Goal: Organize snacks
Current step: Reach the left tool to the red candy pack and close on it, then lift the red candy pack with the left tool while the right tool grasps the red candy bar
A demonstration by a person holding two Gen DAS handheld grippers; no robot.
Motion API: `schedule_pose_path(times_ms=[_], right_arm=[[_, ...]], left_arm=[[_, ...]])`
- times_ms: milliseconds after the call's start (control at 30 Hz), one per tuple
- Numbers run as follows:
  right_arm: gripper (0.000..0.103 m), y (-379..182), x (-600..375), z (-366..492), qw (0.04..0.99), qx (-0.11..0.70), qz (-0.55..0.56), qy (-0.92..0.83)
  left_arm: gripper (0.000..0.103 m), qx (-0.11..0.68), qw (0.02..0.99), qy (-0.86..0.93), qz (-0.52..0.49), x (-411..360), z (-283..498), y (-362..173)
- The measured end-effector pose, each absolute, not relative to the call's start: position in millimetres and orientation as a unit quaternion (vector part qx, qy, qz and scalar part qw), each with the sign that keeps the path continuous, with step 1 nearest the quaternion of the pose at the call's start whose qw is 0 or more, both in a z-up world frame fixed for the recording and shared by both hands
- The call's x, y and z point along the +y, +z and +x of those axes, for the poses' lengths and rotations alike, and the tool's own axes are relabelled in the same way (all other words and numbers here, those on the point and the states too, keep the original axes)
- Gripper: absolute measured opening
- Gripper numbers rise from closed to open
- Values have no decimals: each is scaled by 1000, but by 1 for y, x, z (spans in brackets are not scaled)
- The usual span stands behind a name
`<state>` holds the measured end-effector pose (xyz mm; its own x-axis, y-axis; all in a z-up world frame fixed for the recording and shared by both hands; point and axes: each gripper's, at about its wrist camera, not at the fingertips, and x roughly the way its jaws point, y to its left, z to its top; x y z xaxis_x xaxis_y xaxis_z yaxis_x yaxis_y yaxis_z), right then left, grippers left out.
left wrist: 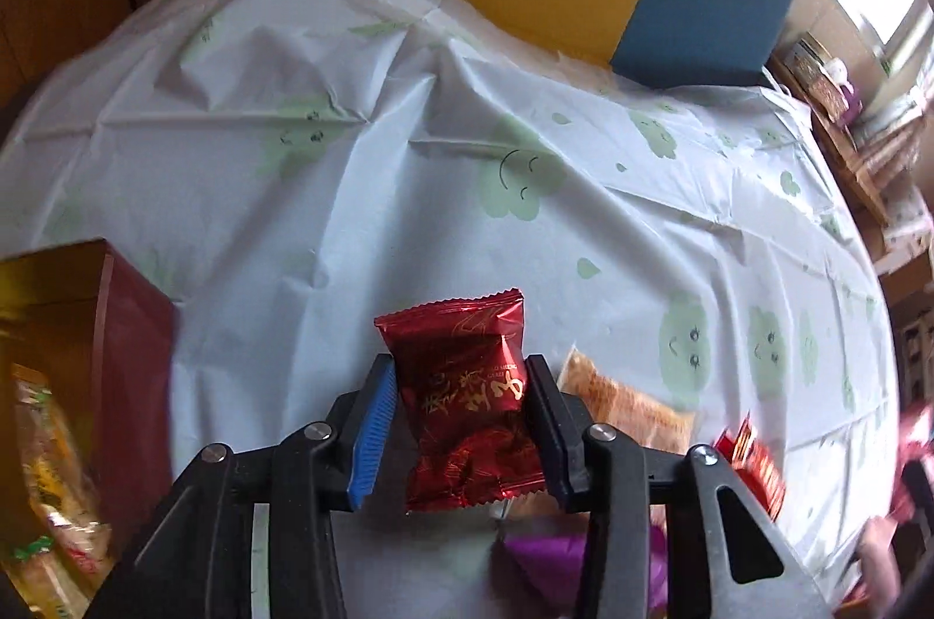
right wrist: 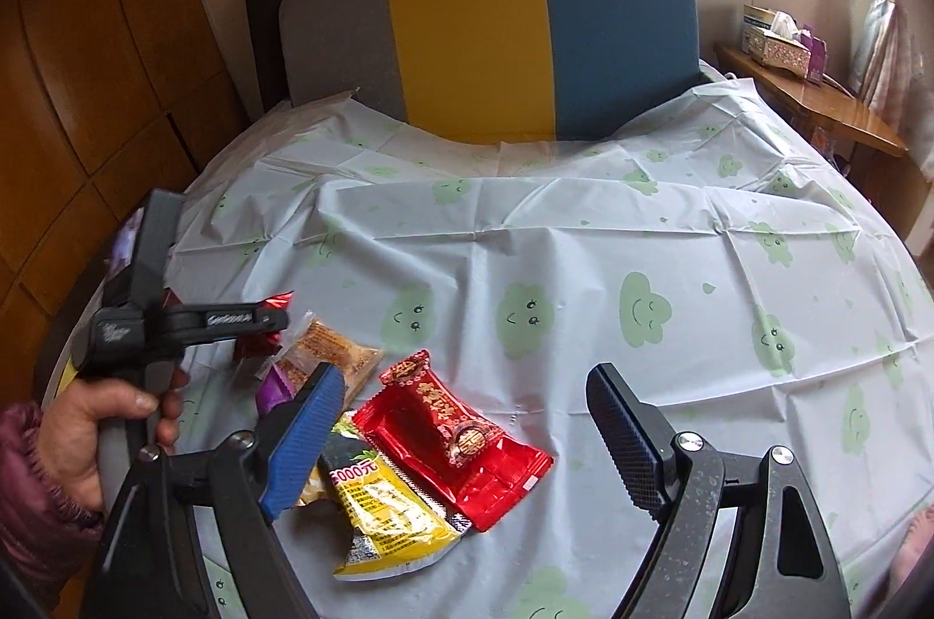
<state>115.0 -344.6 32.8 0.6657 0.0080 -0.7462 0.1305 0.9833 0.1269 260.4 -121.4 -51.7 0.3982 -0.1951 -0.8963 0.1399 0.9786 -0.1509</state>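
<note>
A: What is the left claw (left wrist: 461, 388) doing?
B: It is pinching a dark red candy (left wrist: 467, 403). One pad sits on each side of the wrapper, up over the sheet (left wrist: 408, 187).
A: And the right claw (right wrist: 467, 420)?
B: It is wide open with nothing in it. It hangs over a little pile of snacks on the sheet.
A: What is in the pile?
B: A bright red pack (right wrist: 461, 438), with a yellow pack (right wrist: 385, 514) touching its left side. An orange pack (right wrist: 327, 350) and a purple one (right wrist: 274, 388) lie just behind.
A: Is there a box?
B: Yes, a red box (left wrist: 76, 356) at the left of the left view, with snacks in it.
A: Who holds the left claw?
B: A hand (right wrist: 99, 426) in a dark pink sleeve (right wrist: 29, 490)
</note>
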Motion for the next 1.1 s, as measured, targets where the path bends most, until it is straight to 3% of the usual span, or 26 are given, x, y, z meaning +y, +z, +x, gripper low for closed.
schedule_pose_path(times_ms=[133, 533, 1100], right_arm=[[85, 28, -349, 116, 903, 417, 92, -39], [85, 11, -339, 123, 895, 440, 60, -33], [85, -33, -321, 144, 868, 495, 32, 11]], left_arm=[[44, 483, 867, -118, 46, -128, 216, -25], [44, 369, 909, -149, 121, -118, 98, 27], [44, 349, 898, -205, 170, -122, 29, 22]])
